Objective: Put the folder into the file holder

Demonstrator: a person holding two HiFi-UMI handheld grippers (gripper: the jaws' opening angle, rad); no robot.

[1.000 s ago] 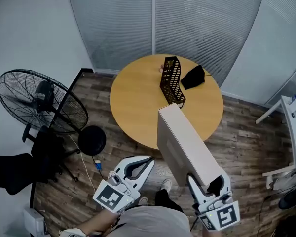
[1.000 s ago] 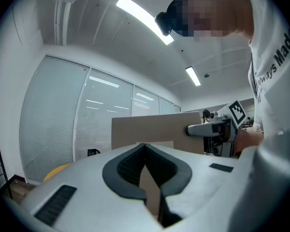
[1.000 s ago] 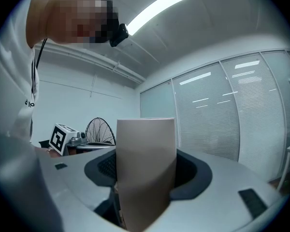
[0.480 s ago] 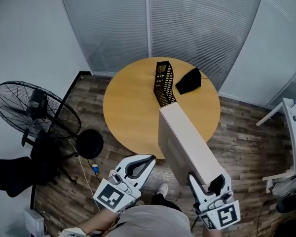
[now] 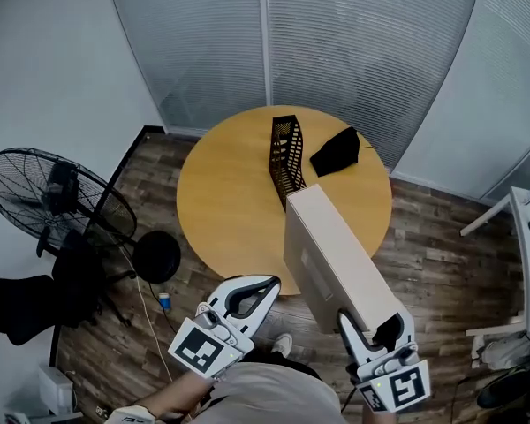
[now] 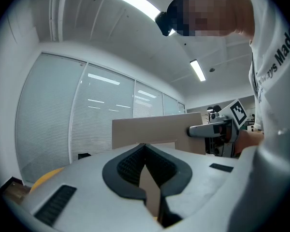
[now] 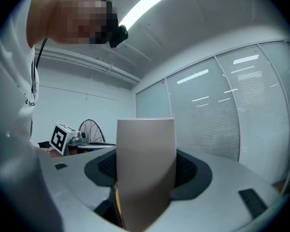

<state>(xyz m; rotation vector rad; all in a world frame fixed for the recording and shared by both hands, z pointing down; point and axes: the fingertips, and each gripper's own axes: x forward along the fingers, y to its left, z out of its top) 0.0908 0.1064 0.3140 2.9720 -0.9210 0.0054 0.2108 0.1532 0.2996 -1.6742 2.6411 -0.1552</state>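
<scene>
The right hand-held gripper point(image 5: 374, 332) is clamping the near end of the beige folder point(image 5: 331, 250). The folder is hanging in the air and pointing toward 11 o'clock, its far end reaching over the near edge of the round table point(image 5: 225, 201). The black mesh file holder point(image 5: 284, 157) is standing upright on the table toward 12 o'clock. A black cloth point(image 5: 336, 152) is lying near it at its 3 o'clock. The left hand-held gripper point(image 5: 267, 286) is hovering at the folder's 9 o'clock, its jaws pressing together on nothing. A floor fan point(image 5: 57, 193) is standing at the table's 9 o'clock.
</scene>
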